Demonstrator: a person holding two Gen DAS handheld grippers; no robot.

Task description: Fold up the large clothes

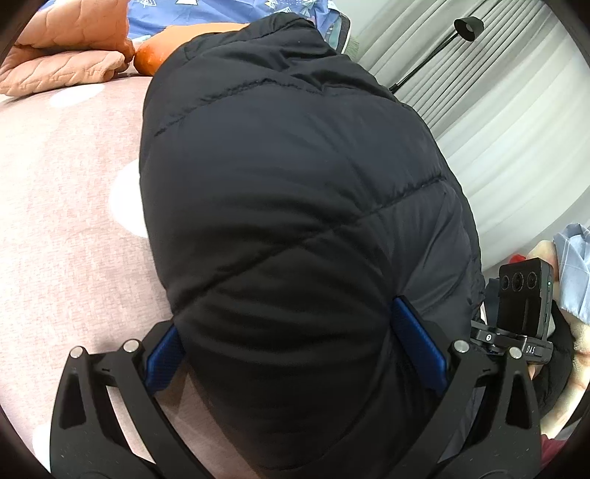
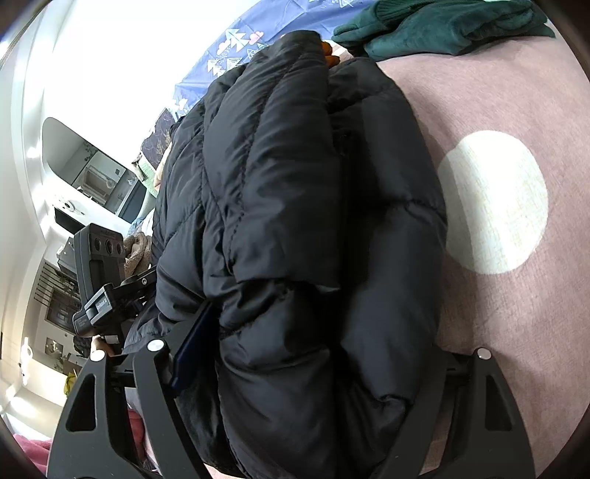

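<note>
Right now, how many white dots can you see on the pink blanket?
3 in the left wrist view: one near the folded orange quilt, one beside the black puffer jacket, and one partly cut off at the bottom edge. The jacket may hide others.

Black puffer jacket [image 1: 295, 206] fills the left wrist view: smooth quilted nylon with a soft sheen, stitched seams puckering the cloth. The bed cover [image 1: 66, 206] at nine o'clock looks matt, finely woven, pink with pale dots. At eleven o'clock, a peach quilt [image 1: 62, 55], soft stitched cloth. The left gripper [image 1: 295, 350] shows matt black plastic arms, shiny metal pins and blue textured pads [image 1: 420, 346]. In the right wrist view, a dark green garment [image 2: 442, 25] at one o'clock looks plush, velvety.
</note>
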